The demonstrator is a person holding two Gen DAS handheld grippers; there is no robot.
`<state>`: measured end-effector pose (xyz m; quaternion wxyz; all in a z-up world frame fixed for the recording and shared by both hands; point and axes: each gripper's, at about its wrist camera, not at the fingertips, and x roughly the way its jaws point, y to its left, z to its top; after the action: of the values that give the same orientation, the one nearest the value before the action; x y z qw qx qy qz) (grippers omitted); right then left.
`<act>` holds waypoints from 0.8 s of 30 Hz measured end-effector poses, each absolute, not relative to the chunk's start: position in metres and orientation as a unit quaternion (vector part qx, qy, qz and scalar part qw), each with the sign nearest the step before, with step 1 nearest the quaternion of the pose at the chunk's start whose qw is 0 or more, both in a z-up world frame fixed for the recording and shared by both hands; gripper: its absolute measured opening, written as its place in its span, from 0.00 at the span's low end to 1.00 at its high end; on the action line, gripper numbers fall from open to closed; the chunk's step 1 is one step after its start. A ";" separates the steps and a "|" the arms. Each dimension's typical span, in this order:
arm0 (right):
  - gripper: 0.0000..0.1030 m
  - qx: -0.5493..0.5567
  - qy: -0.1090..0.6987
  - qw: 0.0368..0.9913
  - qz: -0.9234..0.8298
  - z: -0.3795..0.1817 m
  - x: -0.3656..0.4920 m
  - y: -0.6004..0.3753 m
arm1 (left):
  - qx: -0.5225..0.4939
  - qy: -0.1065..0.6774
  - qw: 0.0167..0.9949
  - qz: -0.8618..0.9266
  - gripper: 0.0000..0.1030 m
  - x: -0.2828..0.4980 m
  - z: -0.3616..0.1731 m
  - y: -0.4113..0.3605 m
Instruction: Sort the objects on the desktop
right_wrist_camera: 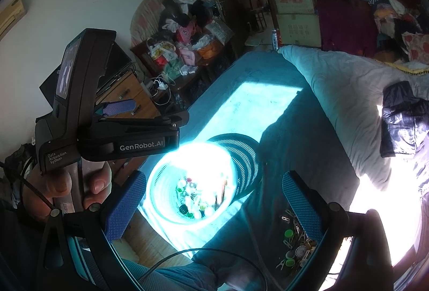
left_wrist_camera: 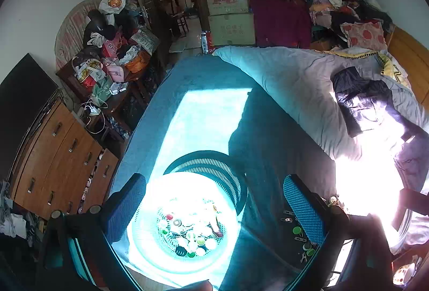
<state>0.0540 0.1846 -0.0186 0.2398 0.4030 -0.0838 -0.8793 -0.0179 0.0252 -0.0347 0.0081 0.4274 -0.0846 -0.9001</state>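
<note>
Sunlight floods the teal-covered bench (left_wrist_camera: 203, 71), washing out my basket (left_wrist_camera: 185, 224) of bottle caps and small bits, which sits between my left claw (left_wrist_camera: 214, 210) fingers. Both claws stand wide open, gripping nothing; the right claw (right_wrist_camera: 214, 207) hovers nearby. Loose caps and clips (right_wrist_camera: 295, 245) lie in shadow beside the basket. I judge sorting partly done, that pile remaining.

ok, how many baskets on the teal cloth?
2. A pale basket in the sunlit patch holds small caps; a dark slatted basket sits right behind it, partly hidden. None other visible, though glare may hide something.
</note>
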 end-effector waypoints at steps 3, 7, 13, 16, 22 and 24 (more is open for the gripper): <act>1.00 0.409 -0.090 0.236 -0.877 -0.026 0.052 0.190 | 0.435 -0.087 -0.001 -0.896 1.00 -0.026 -0.045 0.034; 1.00 0.425 -0.113 0.216 -0.872 -0.045 0.050 0.210 | 0.445 -0.078 -0.060 -0.890 1.00 -0.046 -0.077 0.054; 1.00 0.477 -0.145 0.131 -0.857 -0.104 0.065 0.267 | 0.554 -0.069 -0.142 -0.817 1.00 -0.073 -0.202 0.099; 1.00 0.504 -0.175 0.088 -0.841 -0.143 0.076 0.299 | 0.599 -0.085 -0.170 -0.778 1.00 -0.071 -0.286 0.125; 1.00 0.541 -0.223 0.036 -0.810 -0.222 0.100 0.349 | 0.643 -0.148 -0.205 -0.723 0.93 -0.055 -0.423 0.153; 1.00 0.551 -0.234 0.026 -0.801 -0.246 0.108 0.358 | 0.656 -0.125 -0.215 -0.713 0.88 -0.057 -0.449 0.154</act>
<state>0.1085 0.3578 -0.2457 0.0257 0.5511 -0.2340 -0.8005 -0.0574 0.1535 -0.4488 -0.2154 0.6558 -0.1250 -0.7127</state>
